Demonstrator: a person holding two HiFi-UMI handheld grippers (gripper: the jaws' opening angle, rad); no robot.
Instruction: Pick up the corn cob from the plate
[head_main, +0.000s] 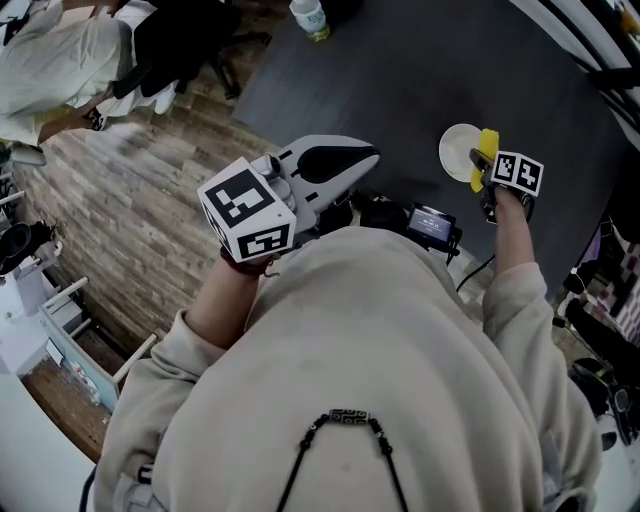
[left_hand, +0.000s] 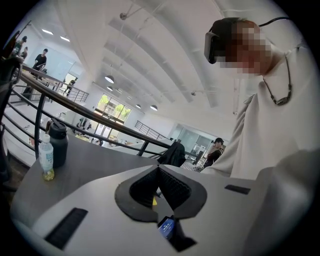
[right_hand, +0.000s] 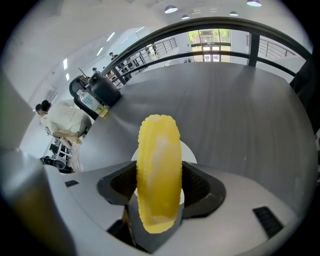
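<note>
Now your right claw (right_hand: 159, 186) grips the corn cob (right_hand: 158, 150) by its sides, its long axis running straight out past the claw tips toward the plate (right_hand: 190, 154) just beyond, while your closed, empty left claw (left_hand: 159, 186) sits well apart.

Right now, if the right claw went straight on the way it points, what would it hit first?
Most likely the white plate on the dark table, directly beyond the right claw. The corn cob it grips sticks out past the tips, so the cob's end would touch first; depth is unclear.
</note>
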